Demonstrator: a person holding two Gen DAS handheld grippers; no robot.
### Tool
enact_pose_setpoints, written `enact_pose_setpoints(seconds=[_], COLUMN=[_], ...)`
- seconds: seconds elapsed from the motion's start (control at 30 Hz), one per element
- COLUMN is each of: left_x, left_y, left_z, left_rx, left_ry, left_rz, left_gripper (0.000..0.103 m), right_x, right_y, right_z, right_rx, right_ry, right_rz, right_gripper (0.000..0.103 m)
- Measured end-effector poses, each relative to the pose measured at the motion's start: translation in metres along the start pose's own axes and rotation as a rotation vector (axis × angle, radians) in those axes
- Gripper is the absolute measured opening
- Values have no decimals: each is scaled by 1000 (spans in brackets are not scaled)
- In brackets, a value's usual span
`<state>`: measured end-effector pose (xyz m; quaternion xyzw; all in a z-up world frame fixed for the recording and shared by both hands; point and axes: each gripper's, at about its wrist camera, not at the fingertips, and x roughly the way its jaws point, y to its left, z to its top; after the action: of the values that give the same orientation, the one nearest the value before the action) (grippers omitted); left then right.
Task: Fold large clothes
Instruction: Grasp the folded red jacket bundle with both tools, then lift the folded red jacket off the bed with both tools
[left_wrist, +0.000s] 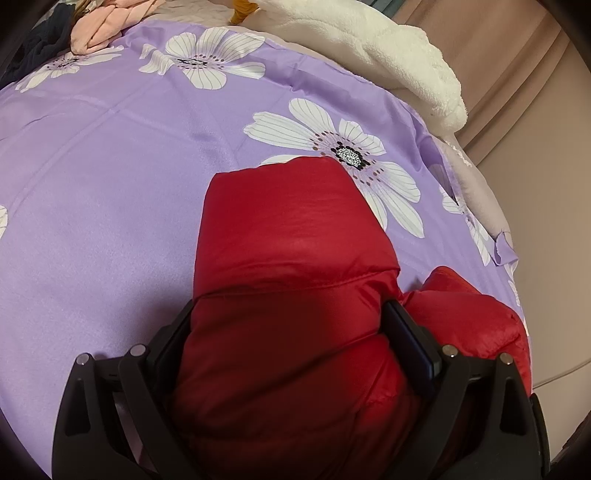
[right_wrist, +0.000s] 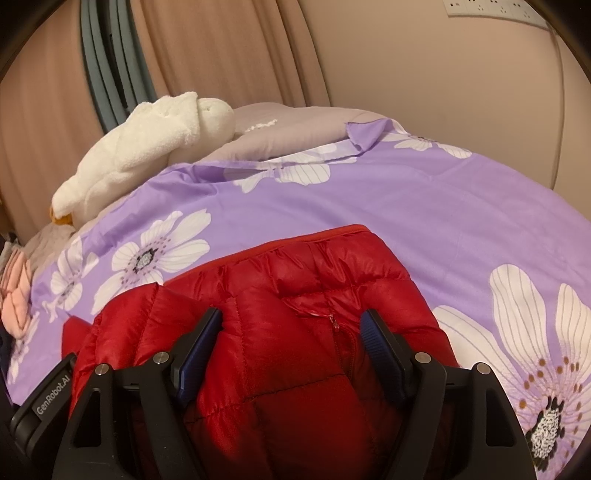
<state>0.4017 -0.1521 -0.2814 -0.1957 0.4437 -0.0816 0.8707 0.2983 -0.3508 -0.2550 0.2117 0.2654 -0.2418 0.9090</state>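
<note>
A red puffer jacket (left_wrist: 295, 240) lies on a purple flowered bedsheet (left_wrist: 103, 192). In the left wrist view a puffy part of the jacket fills the space between the fingers of my left gripper (left_wrist: 288, 306), which press on it from both sides. In the right wrist view the jacket (right_wrist: 295, 280) shows its zipper and quilted front. My right gripper (right_wrist: 291, 317) has its jaws wide, one on each side of a thick fold of the jacket. The left gripper's body (right_wrist: 48, 398) shows at the lower left of that view.
A white plush duck (right_wrist: 147, 155) lies by a grey pillow (right_wrist: 288, 129) at the bed's edge. Pink clothes (left_wrist: 99, 26) and dark clothes (left_wrist: 44, 44) are piled at the far corner. Curtains (right_wrist: 221, 51) and a wall (right_wrist: 443, 74) stand behind the bed.
</note>
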Motion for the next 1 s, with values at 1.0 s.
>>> enact_pose_setpoints(seconds=[1.0], left_x=[-108], left_y=[14], left_z=[-117], left_rx=[227], left_ry=[60], left_rz=[-268], left_gripper=[103], right_x=[-71], right_y=[-89], right_z=[-75], right_rx=[252], right_ry=[143], right_rz=[252], right_gripper=[95])
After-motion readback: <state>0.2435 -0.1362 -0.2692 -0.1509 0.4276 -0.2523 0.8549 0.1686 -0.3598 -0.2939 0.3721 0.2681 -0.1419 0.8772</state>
